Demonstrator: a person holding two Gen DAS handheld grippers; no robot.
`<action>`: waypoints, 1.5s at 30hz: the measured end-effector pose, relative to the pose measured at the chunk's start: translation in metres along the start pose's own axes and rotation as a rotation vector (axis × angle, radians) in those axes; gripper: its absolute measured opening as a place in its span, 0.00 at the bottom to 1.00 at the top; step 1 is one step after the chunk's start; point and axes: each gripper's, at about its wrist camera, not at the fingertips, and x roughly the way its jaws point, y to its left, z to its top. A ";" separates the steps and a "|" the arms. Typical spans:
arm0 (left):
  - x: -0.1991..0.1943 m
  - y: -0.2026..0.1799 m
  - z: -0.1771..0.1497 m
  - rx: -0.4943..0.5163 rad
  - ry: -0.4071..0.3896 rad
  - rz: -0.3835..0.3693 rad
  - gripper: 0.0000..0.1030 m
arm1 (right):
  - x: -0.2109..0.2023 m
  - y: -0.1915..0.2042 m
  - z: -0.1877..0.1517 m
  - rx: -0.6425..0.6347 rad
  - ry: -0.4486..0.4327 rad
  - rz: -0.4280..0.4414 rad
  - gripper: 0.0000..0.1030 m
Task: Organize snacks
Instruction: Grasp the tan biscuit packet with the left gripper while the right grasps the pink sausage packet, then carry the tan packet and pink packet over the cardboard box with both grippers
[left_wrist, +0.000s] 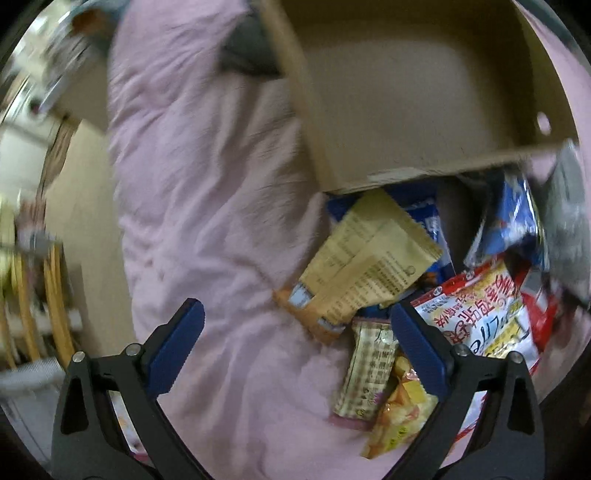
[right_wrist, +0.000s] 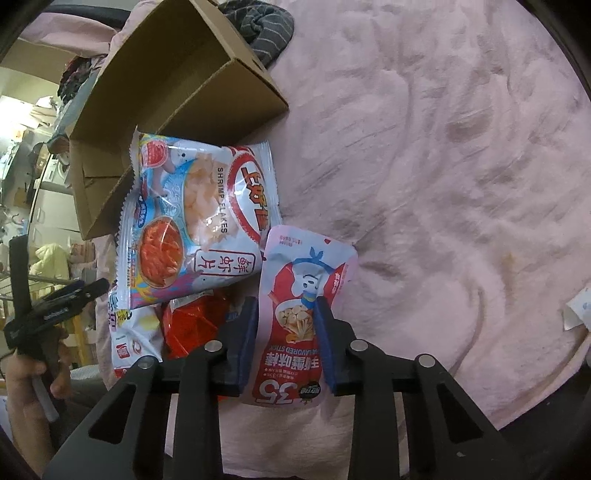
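Across the pink bedspread (right_wrist: 443, 184) a cardboard box (right_wrist: 166, 92) lies open and empty, with snack packets heaped against its near side. My left gripper (left_wrist: 295, 350) hangs over the blanket with jaws spread wide and nothing between them; its right finger sits above a red-and-white packet (left_wrist: 491, 314), and I cannot tell if it touches. My right gripper (right_wrist: 284, 332) has narrowed its jaws around a pink-and-red stick-snack pouch (right_wrist: 303, 295), pads pressing both its sides as it lies on the blanket. Only the right wrist view shows the shrimp flakes bag (right_wrist: 199, 218) leaning on the box and a hand (right_wrist: 33, 369) at the left edge. Only the left wrist view shows the tan packet (left_wrist: 365, 266) and the small checked bar (left_wrist: 365, 373).
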 end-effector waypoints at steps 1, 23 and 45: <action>0.002 -0.004 0.003 0.034 0.010 -0.002 0.94 | -0.003 -0.004 0.000 0.002 -0.004 0.003 0.27; 0.025 -0.021 0.012 0.147 0.027 -0.088 0.30 | -0.009 -0.024 0.015 -0.007 -0.052 -0.078 0.08; -0.053 0.035 -0.054 -0.229 -0.095 -0.151 0.27 | -0.057 0.004 0.011 -0.061 -0.262 0.184 0.08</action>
